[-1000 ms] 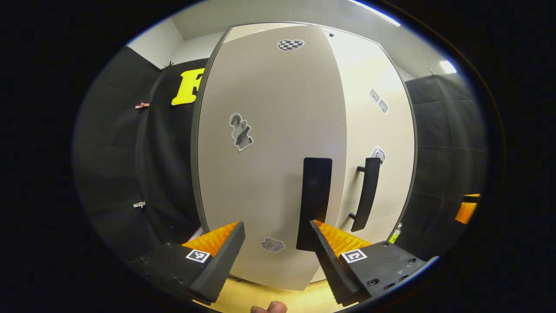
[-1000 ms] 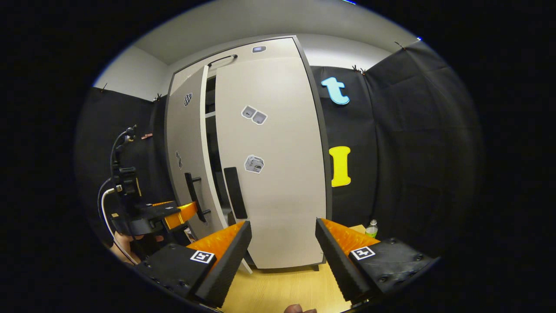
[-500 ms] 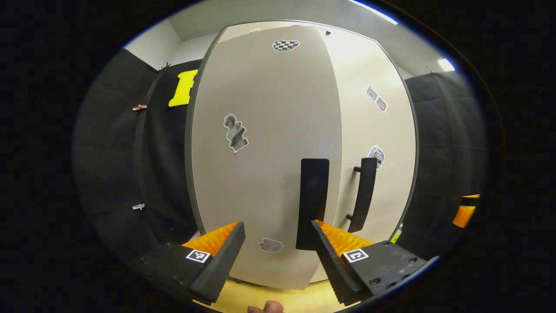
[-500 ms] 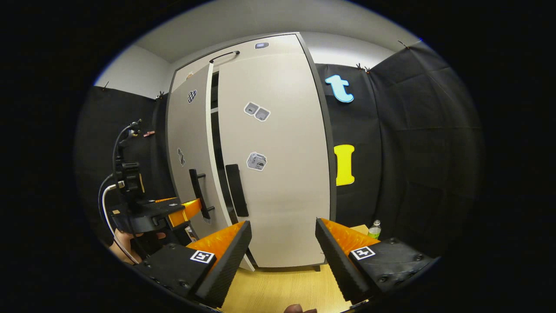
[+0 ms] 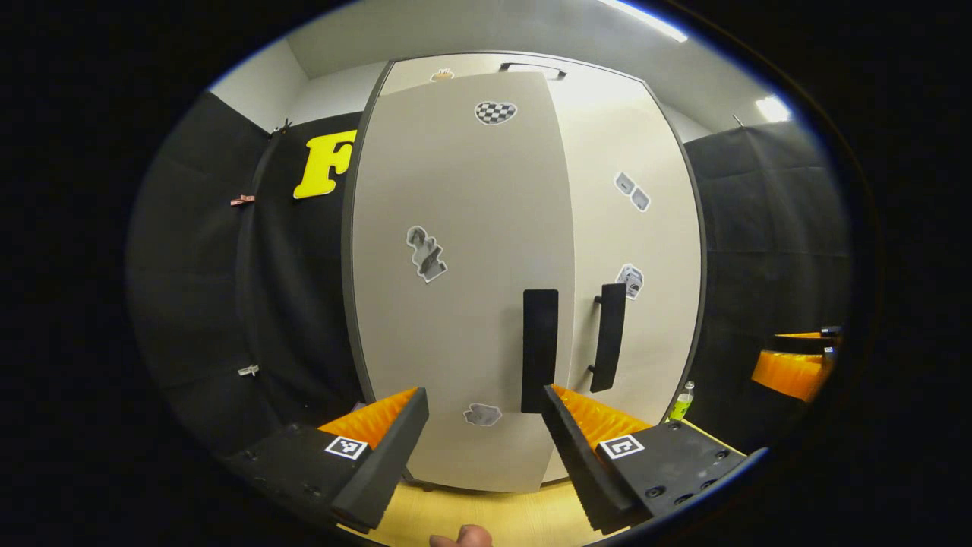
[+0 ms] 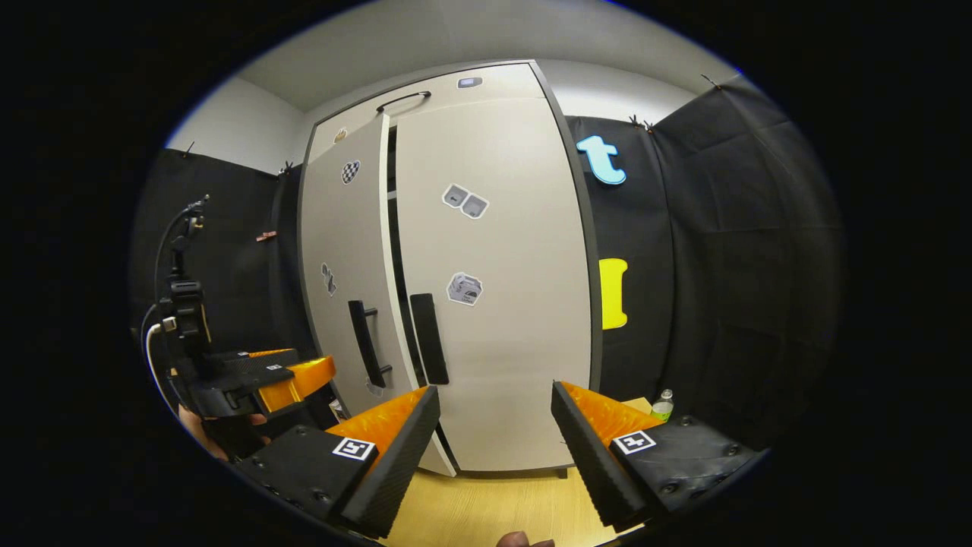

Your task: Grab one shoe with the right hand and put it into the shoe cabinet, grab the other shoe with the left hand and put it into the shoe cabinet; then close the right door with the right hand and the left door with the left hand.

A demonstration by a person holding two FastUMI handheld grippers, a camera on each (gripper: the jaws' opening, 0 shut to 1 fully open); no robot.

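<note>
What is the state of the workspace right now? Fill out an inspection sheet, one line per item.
Surface: wooden floor in front of the cabinet.
Job's things: shoe cabinet; right door looks shut, left door ajar, dark gap between them. Shoes: nothing seen.
Clutter: green-labelled bottle at the cabinet's right foot.
Grippers: left gripper open, empty, facing the left door; right gripper open, empty, facing the right door.
Cables: white cable on the left gripper's rig.
Surroundings: black cloth wall, clips on it, ceiling light.
</note>
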